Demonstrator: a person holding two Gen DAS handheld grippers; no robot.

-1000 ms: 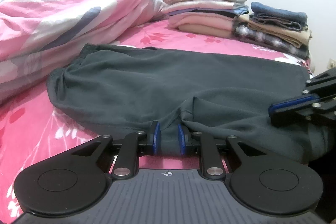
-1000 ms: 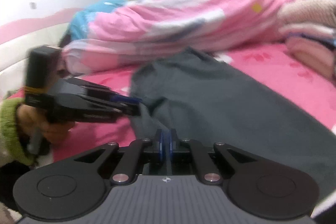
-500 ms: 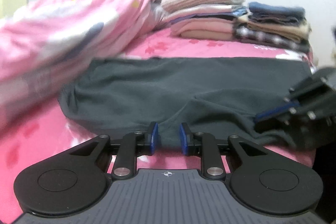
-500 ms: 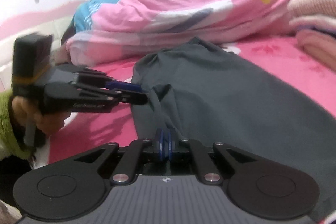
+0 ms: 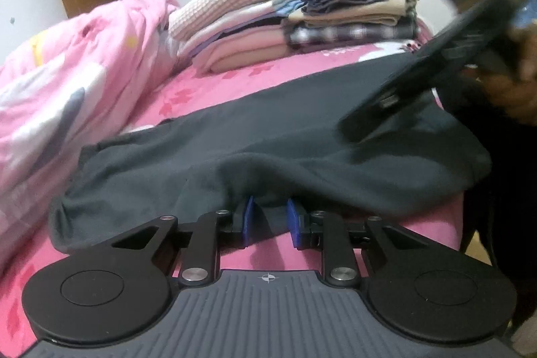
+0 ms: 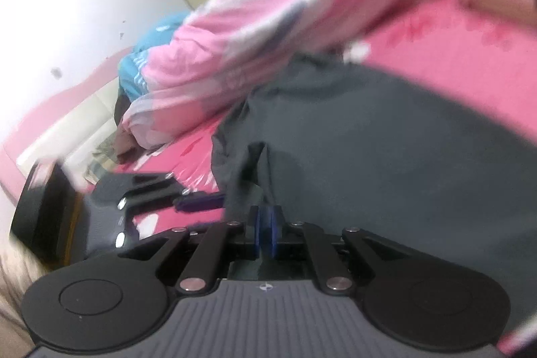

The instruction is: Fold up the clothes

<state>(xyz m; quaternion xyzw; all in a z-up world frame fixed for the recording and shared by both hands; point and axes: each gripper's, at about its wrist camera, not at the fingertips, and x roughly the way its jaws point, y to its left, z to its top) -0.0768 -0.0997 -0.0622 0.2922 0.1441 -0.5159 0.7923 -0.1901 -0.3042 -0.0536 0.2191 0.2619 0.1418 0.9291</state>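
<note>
Both tools pinch the soft, dark grey garment [image 5: 268, 156] (matte, rumpled)

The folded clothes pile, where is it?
In the left wrist view, the folded clothes pile sits at the far end of the pink bed, right of the pink quilt and beyond the dark grey garment.

Soft matt cloth and matt black plastic

The dark grey garment [image 5: 302, 130] is matt, fleecy cloth; the bedsheet [image 5: 268, 72] smooth printed cotton; the fingers [image 5: 250, 220] have blue rubbery pads.
</note>
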